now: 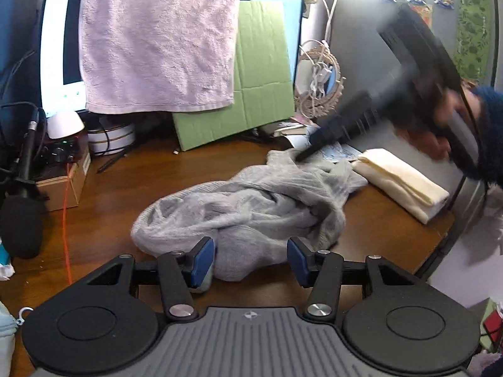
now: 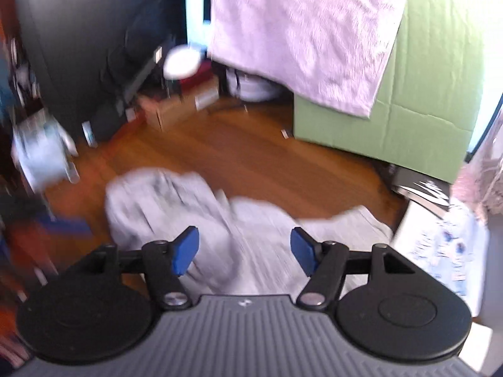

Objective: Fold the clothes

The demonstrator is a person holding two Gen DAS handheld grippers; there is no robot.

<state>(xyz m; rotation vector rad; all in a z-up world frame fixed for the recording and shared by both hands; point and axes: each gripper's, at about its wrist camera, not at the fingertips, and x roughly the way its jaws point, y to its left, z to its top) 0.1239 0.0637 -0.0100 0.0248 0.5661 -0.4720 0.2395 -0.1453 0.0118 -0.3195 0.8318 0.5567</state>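
A crumpled grey garment (image 1: 251,207) lies in a heap on the wooden desk (image 1: 125,194). My left gripper (image 1: 251,260) is at its near edge, and a thick bunch of the grey fabric fills the gap between the blue pads (image 1: 201,264). My right gripper (image 1: 301,157) comes in from the upper right, blurred, with its tip at the garment's far end. In the right wrist view the right gripper (image 2: 245,248) has its jaws wide apart over the blurred grey garment (image 2: 176,207), and the pads are not pressing on it.
A folded cream cloth (image 1: 402,182) lies on the desk's right side. A pink towel (image 1: 157,40) hangs over a monitor, beside green cardboard (image 1: 251,94). A microphone (image 1: 22,220), a small box (image 1: 63,185) and an orange cable (image 1: 64,220) crowd the left. A hand in a blue sleeve (image 1: 490,132) holds the right gripper.
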